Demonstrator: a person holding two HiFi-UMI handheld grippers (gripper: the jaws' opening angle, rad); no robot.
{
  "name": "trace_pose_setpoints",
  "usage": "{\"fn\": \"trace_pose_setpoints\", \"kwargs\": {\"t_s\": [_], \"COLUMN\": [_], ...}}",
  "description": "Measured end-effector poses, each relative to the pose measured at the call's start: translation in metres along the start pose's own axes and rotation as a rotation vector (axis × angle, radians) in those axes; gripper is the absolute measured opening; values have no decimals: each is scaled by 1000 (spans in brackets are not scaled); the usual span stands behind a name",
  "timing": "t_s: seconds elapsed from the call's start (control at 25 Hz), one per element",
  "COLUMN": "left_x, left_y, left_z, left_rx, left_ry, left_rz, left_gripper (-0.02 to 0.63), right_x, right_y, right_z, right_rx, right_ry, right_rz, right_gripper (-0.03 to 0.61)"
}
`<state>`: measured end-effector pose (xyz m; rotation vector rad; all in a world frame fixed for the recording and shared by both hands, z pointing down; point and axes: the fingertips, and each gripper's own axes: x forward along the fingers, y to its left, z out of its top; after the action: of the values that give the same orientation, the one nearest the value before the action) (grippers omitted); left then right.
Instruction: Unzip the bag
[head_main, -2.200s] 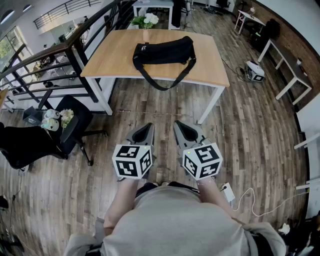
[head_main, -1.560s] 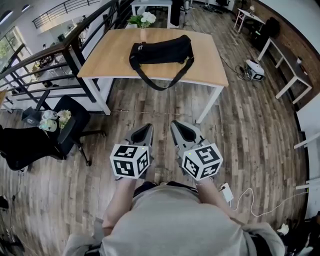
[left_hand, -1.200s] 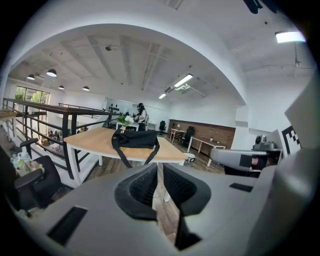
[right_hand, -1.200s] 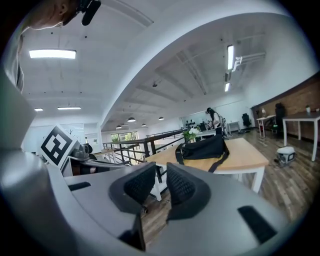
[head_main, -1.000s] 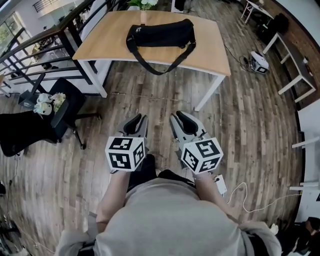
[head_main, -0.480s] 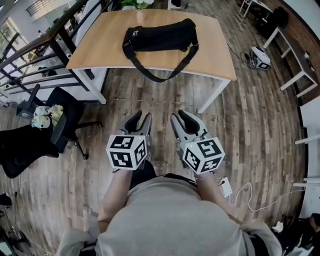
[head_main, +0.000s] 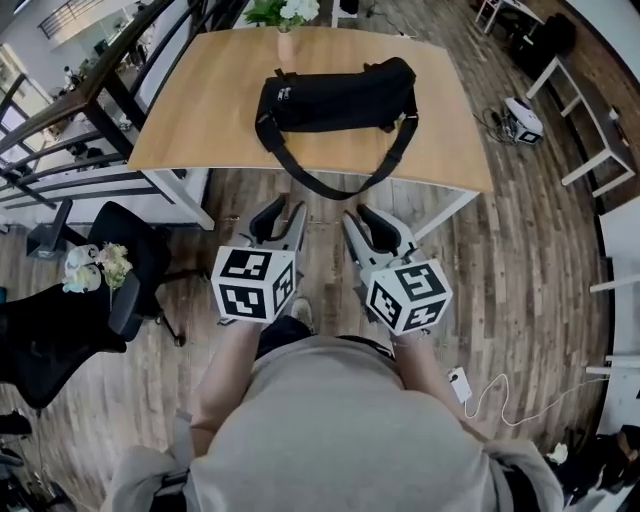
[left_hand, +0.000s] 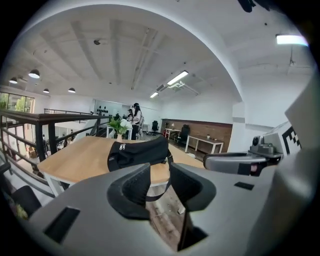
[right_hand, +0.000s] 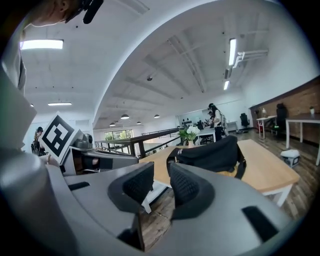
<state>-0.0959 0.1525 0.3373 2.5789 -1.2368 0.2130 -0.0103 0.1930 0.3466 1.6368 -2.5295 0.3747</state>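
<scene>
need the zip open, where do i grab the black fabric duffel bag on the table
Pinch the pale tabs atop the left end of the black fabric duffel bag, likely zip pulls. Come from the near edge of the wooden table: the bag lies lengthwise along it.

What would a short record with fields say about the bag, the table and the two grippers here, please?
bag: black, lying lengthwise on the table
table: wooden top, white legs
strap: loops over the table's near edge
vase of flowers: at the far edge, behind the bag
left gripper: fingers have just been opening, apart, nothing between them
right gripper: fingers apart, empty
contact: neither gripper touches the bag; both are over the floor, short of the table
</scene>
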Motion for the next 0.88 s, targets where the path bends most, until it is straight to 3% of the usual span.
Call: {"fn": "trace_pose_setpoints", "kwargs": {"t_s": [0.24, 0.44, 0.6, 0.88], "left_x": [35, 45, 48, 64], "left_y": [38, 48, 60, 93], "left_z": [8, -9, -20, -19], "left_rx": [-5, -29, -24, -86], "left_ry": [29, 86, 124, 110], "left_rz": [-44, -46, -20, 36], "left_gripper": [118, 118, 118, 118], "right_x": [48, 56, 70, 110], "right_y": [-13, -22, -20, -26], "right_z": [11, -1, -9, -9], "right_rx": [8, 42, 45, 37], "right_ry": [19, 59, 97, 125], "right_rz": [-63, -97, -80, -19], "right_gripper": [83, 70, 89, 98]}}
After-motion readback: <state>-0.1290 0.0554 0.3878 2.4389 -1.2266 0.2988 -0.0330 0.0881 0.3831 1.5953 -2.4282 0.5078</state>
